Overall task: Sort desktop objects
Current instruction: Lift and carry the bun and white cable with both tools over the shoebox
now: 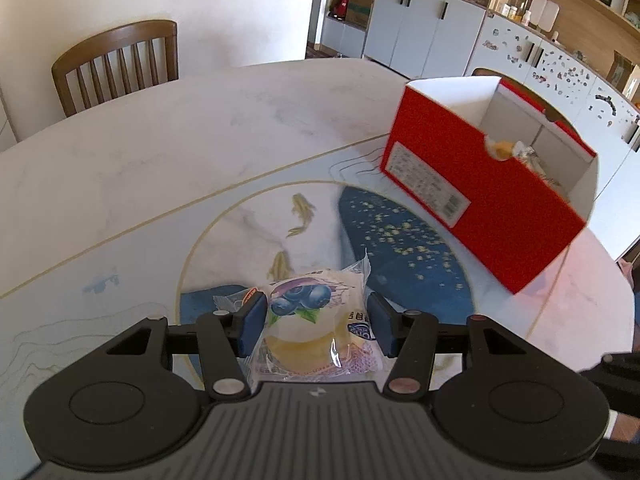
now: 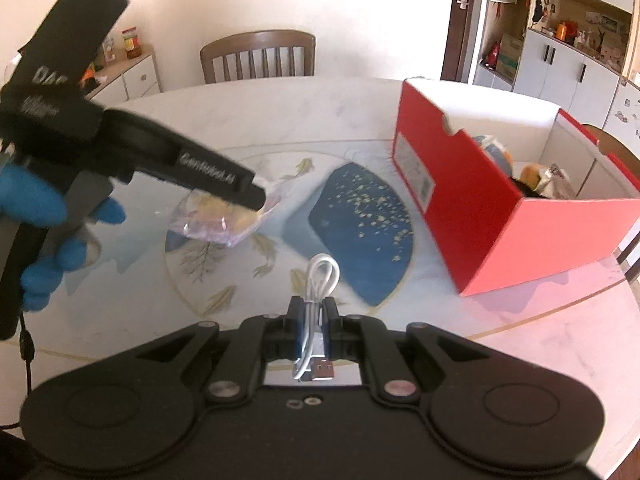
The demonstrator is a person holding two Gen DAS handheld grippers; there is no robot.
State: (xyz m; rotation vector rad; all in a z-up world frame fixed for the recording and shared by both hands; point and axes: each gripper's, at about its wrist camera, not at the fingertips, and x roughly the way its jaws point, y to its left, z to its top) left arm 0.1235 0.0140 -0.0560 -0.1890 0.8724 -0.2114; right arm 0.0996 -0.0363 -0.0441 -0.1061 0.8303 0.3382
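My left gripper (image 1: 316,312) is shut on a clear-wrapped blueberry cake (image 1: 316,320), its blue pads pressing both sides of the packet, lifted off the table. In the right wrist view that same left gripper (image 2: 256,196) reaches in from the left, held by a blue-gloved hand (image 2: 36,208), with the cake packet (image 2: 224,220) at its tips. My right gripper (image 2: 314,312) is shut on a coiled white USB cable (image 2: 320,280), whose loop sticks out ahead and whose plug hangs behind the pads. An open red box (image 1: 480,196) (image 2: 500,216) stands to the right.
The box holds several items, among them something orange and yellow (image 2: 532,176). The round marble table (image 1: 160,160) has a blue and gold fish inlay (image 2: 360,232). A wooden chair (image 1: 116,64) stands at the far edge; white cabinets (image 1: 424,24) line the back.
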